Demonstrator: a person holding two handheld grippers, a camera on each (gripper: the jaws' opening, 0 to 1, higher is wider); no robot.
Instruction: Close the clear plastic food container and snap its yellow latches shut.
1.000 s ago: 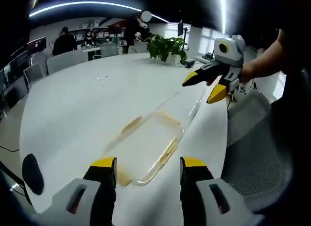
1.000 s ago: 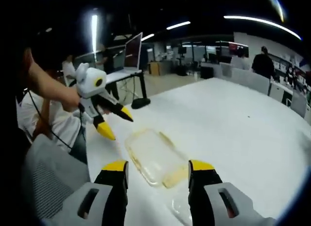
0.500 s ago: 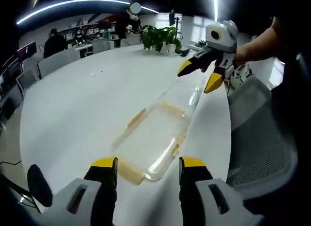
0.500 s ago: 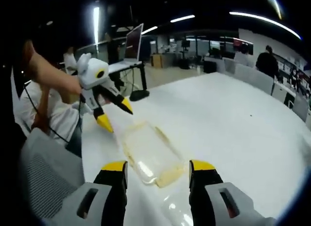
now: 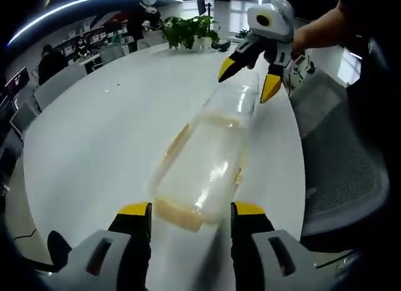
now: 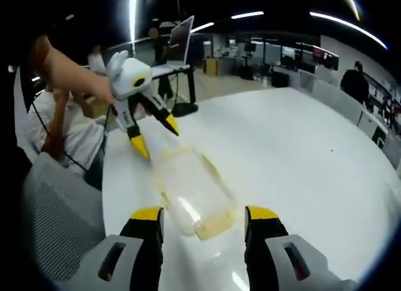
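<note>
Clear plastic food container [image 5: 207,172], one only, lies on a round white table [image 5: 106,134], its long rounded-rectangle body see-through and glossy. Yellow latches [image 5: 178,216] trim its edges; two long strips along the sides and one at the near end can be made out in the left gripper view, all soft and blurred through the plastic. Whether the lid is fully seated cannot be told.

Two hand-held grippers are present. The left gripper [image 5: 191,213] has black jaws tipped in yellow, spread wide with nothing between them, one tip at each side of the container's near end. The right gripper [image 5: 247,75], white-bodied with pointed yellow tips, hangs above the far end of the container, jaws also spread and empty, held by a bare forearm.

In the right gripper view the same container [image 6: 188,194] lies lengthwise between the right gripper [image 6: 203,216] and the left gripper [image 6: 153,134] beyond it.

Two grey mesh chairs [image 5: 341,172] stand beside the table. One leafy green plant [image 5: 185,31] sits at its far edge. Several people sit at desks in the distance.
</note>
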